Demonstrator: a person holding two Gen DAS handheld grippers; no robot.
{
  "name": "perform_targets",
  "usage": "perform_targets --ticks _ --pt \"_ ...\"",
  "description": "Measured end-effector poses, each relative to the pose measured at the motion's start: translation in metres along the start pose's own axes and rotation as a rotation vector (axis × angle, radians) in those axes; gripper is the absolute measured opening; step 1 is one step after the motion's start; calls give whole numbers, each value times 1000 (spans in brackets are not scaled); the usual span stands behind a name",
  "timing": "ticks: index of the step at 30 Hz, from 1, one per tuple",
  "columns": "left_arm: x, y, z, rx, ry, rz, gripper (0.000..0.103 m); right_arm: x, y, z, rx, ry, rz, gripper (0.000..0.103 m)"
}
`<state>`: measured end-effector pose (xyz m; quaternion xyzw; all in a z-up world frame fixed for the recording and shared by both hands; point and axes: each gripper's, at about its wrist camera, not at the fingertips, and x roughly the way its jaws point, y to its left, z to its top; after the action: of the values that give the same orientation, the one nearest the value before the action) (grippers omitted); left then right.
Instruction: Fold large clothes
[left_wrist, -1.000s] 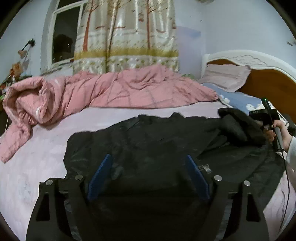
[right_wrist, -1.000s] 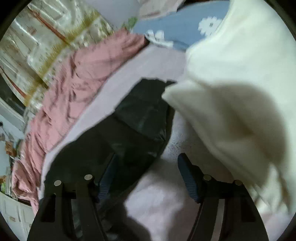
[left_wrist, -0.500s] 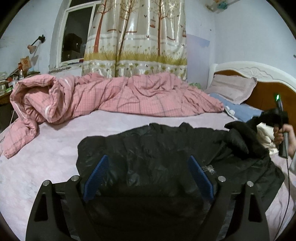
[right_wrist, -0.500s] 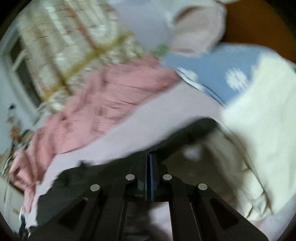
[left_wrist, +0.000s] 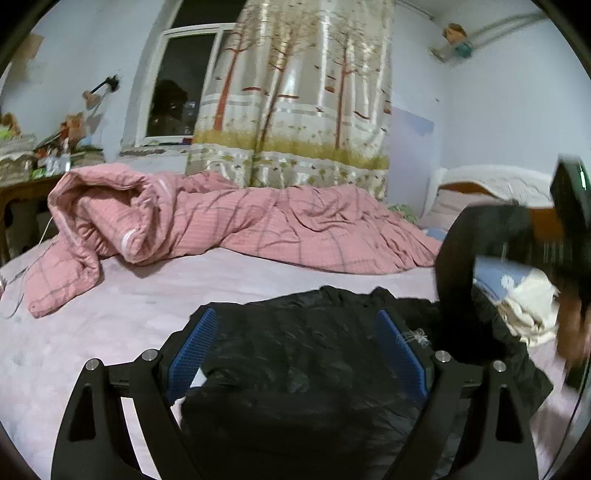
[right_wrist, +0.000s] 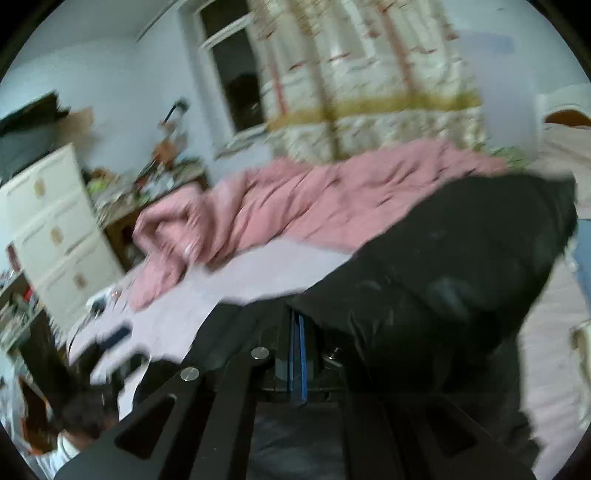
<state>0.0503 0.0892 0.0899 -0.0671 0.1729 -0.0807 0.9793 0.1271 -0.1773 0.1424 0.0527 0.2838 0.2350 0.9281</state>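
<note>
A large black jacket (left_wrist: 295, 350) lies spread on the pale pink bed (left_wrist: 110, 314). My left gripper (left_wrist: 295, 350) is open, its blue pads wide apart just above the jacket's middle. My right gripper (right_wrist: 295, 354) is shut on the jacket's sleeve (right_wrist: 461, 258) and holds it lifted. In the left wrist view the raised sleeve (left_wrist: 458, 258) arcs up at the right, with the right gripper (left_wrist: 572, 192) and the hand blurred behind it.
A crumpled pink quilt (left_wrist: 221, 225) lies along the bed's far side. A folded cream garment (left_wrist: 532, 310) and blue pillow (left_wrist: 495, 273) sit at the right by the headboard (left_wrist: 491, 181). A white drawer cabinet (right_wrist: 55, 229) and cluttered desk (right_wrist: 155, 184) stand left.
My right gripper closed on the jacket's sleeve and lifted it up and toward the left. My left gripper stayed open over the jacket, tilting upward slightly.
</note>
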Motion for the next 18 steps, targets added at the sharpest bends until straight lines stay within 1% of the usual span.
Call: perform_targets --ticks 1,4,7,8,11,12,14,16,18 --pt "-2 5 1 -14 -3 3 87 12 11 -11 -13 35 14 3" --pt "-4 18 5 -48 -10 8 87 48 32 -46 -26 117 22 3" --pt "-2 25 7 -64 -3 12 87 74 40 -80 17 189 48 3" --pt "-1 27 7 -67 1 16 87 78 40 -88 28 200 52 3" --pt "3 29 4 -68 14 17 87 86 44 -108 28 239 5 4" --pt "4 29 3 -67 21 14 87 86 46 -111 18 246 -27 5" --pt "9 26 1 -60 37 4 87 79 41 -114 14 238 -58 12" --pt "14 22 -2 -52 58 -14 91 64 31 -113 46 211 -60 29" --pt "20 14 -5 -37 79 -54 94 42 14 -109 84 156 -79 33"
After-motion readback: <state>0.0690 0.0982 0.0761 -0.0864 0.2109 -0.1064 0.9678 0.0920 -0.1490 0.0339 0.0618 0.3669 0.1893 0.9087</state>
